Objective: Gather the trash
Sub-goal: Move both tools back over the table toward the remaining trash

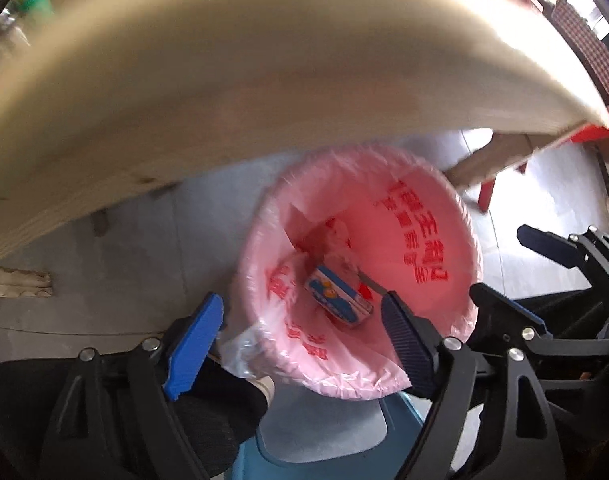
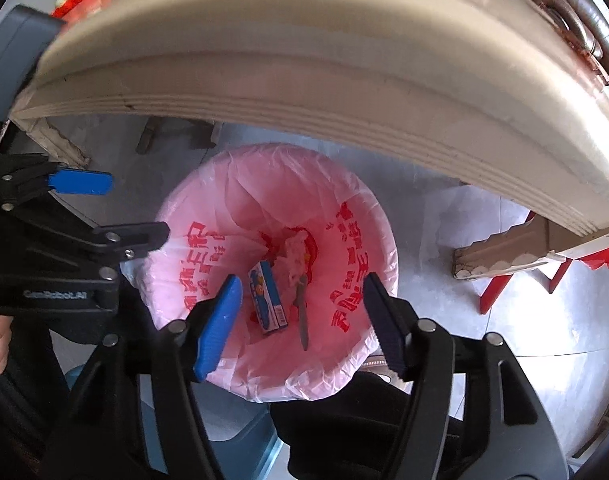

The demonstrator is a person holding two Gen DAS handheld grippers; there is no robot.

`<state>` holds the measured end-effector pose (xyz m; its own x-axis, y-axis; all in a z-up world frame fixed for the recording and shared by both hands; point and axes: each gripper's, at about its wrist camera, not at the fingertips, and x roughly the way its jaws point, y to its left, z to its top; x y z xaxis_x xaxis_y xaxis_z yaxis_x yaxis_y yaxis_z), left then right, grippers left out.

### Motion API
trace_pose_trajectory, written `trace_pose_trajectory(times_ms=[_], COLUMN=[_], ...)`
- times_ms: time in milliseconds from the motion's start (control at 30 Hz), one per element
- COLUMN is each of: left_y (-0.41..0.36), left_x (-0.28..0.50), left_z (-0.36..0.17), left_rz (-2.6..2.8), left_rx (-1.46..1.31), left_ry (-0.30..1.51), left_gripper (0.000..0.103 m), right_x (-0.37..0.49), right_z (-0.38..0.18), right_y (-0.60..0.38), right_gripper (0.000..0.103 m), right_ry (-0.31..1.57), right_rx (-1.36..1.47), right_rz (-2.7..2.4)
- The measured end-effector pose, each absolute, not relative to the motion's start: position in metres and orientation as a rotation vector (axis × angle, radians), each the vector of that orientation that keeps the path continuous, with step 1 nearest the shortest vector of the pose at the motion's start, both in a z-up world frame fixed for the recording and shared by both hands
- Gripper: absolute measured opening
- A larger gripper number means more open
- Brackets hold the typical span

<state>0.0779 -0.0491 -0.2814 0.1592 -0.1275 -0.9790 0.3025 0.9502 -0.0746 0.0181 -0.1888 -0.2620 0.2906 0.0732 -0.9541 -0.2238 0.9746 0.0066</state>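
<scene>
I am holding my left gripper [image 1: 300, 340] and my right gripper [image 2: 302, 324] side by side over a trash bin [image 2: 184, 208] lined with a pink plastic bag [image 2: 344, 252] printed with red characters. Both sets of fingers are spread wide and gripping nothing. The bin is standing on the grey tiled floor [image 2: 484, 340], just in front of the cream edge of a table [image 2: 304, 80].

Down in the bag, a small blue and white carton [image 2: 267, 300] is lying on its side near the bottom. Beside it a thin stick-like piece [image 2: 302, 312] is resting, and crumpled whitish paper [image 2: 294, 256] is sitting just behind the two. From my left wrist view the carton [image 1: 339, 298] is showing between my fingers, though the picture is blurring there.

A red stool [image 2: 512, 276] is standing under the table to the right, and a blue plastic stool [image 1: 328, 440] is showing below my grippers.
</scene>
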Motion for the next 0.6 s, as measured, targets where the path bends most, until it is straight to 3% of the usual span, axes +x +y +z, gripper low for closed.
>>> trace_pose_trajectory(times_ms=[400,600], left_y=[-0.026,-0.010], left_x=[0.061,0.056], left_z=[-0.169,-0.129], left_rz=[-0.231,-0.199], left_rx=[0.105,0.037], left_ry=[1.177,1.138], left_gripper=[0.092,0.093], right_x=[0.002,-0.004], right_z=[-0.164,-0.111], right_y=[-0.193,-0.191], right_gripper=[0.080,0.082], right_ry=[1.071,0.946], right_rx=[-0.030,-0.063], right_rz=[0.197,0.185])
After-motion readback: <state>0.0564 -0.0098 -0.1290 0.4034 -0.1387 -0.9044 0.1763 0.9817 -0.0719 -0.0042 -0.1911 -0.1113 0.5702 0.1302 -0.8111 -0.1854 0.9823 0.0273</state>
